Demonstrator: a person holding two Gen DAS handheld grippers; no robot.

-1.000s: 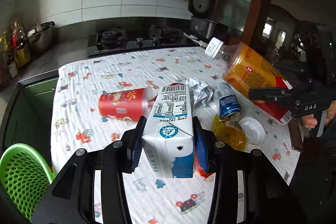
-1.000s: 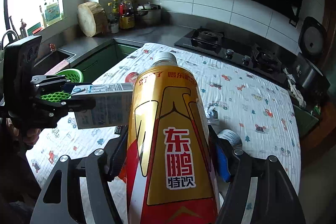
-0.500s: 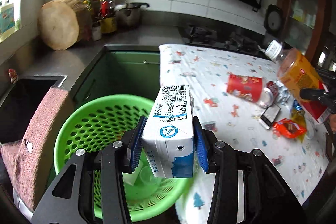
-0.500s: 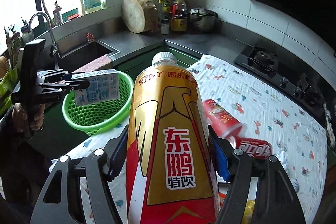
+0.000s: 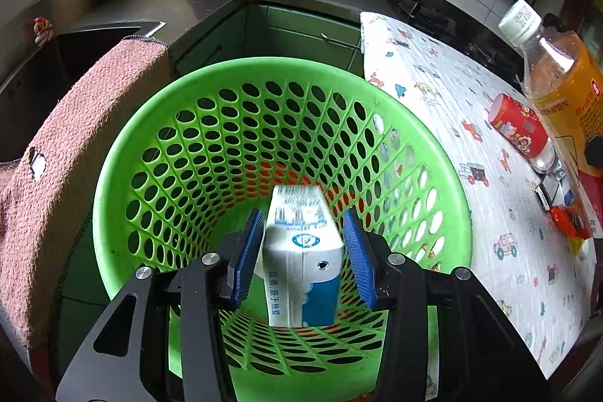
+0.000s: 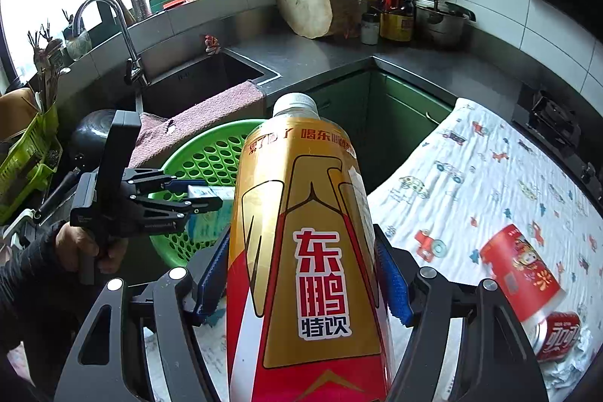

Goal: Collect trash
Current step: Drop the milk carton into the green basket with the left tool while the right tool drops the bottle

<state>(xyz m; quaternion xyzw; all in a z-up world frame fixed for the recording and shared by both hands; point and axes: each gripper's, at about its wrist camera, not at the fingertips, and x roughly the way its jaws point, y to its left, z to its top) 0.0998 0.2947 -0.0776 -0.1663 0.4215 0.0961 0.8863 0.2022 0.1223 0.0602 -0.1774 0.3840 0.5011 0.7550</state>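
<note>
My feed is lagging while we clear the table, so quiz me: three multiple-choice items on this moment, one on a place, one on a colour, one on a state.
1. Where is the milk carton?
A. lying on the tablecloth
B. over the open basket, between the left gripper's pads
C. in the sink

2. What colour is the basket?
A. green
B. blue
C. white

3. How is the bottle held?
A. loose on the counter
B. lying in the basket
C. clamped in the right gripper, cap on

Key: 1 B, the left wrist view shows the carton above the basket's mesh with gaps beside both blue pads. 2 A, its rim and mesh are bright green. 3 C, both pads press the label and the white cap sits on top.
</note>
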